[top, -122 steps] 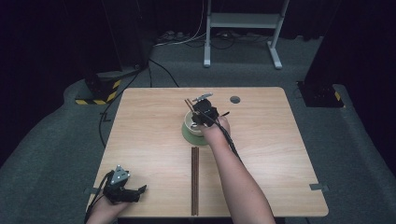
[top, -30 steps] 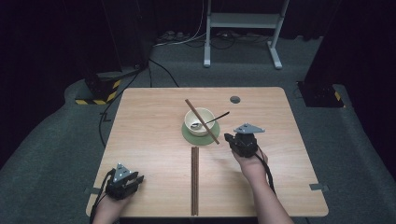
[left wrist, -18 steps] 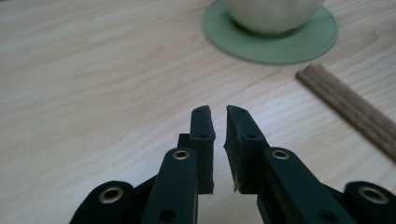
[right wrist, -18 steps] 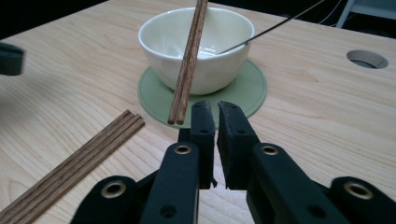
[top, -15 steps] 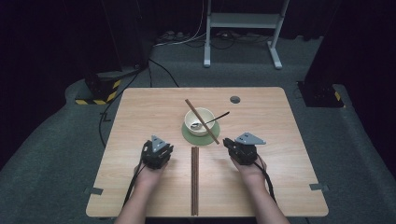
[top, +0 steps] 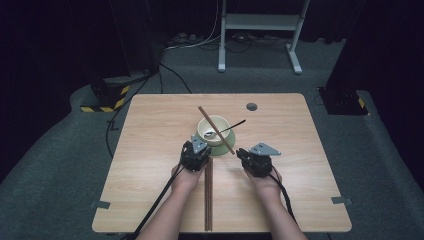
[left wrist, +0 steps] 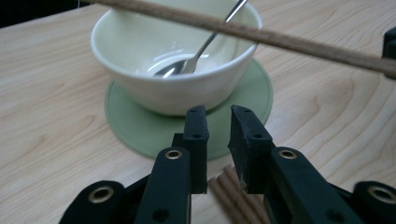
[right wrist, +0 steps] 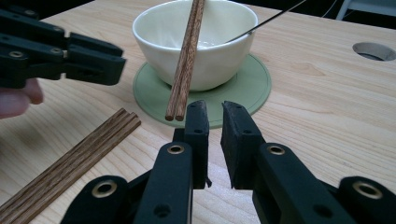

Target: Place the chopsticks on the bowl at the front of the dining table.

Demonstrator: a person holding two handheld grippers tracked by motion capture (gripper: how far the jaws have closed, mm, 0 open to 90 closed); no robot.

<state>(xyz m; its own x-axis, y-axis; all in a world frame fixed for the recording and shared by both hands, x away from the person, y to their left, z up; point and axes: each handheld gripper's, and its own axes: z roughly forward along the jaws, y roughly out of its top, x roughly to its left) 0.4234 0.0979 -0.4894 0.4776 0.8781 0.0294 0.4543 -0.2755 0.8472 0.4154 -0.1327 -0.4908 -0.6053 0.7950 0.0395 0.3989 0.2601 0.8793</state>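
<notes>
Dark carpeted floor and black drapes are surrounding a pale wooden table (top: 150,200), with a white metal stand (top: 260,22) rising behind it and a round hole (top: 251,106) showing in the tabletop near the far edge.

A cream bowl (top: 212,131) is sitting on a round green mat (top: 219,148) near the table's middle. A metal spoon (left wrist: 187,65) is resting inside the bowl, its handle leaning out over the rim. A pair of wooden chopsticks (right wrist: 184,60) is lying across the bowl's rim, one end jutting over the mat toward the person, the other end pointing off toward the far left of the table.

A bundle of more chopsticks (top: 208,195) is lying flat on the table, running from the mat's near edge straight toward the person.

The left gripper (top: 194,151) is hovering just at the near-left edge of the mat, above the far end of the bundle. Its jaws are standing narrow, with a slim gap and nothing between them; they have just been parting slightly.

The right gripper (top: 246,155) is hovering just right of the mat, near the jutting end of the chopstick pair. Its jaws are likewise standing narrow and empty, having just been easing apart. Both hands are gripping the tools from the table's near side.
</notes>
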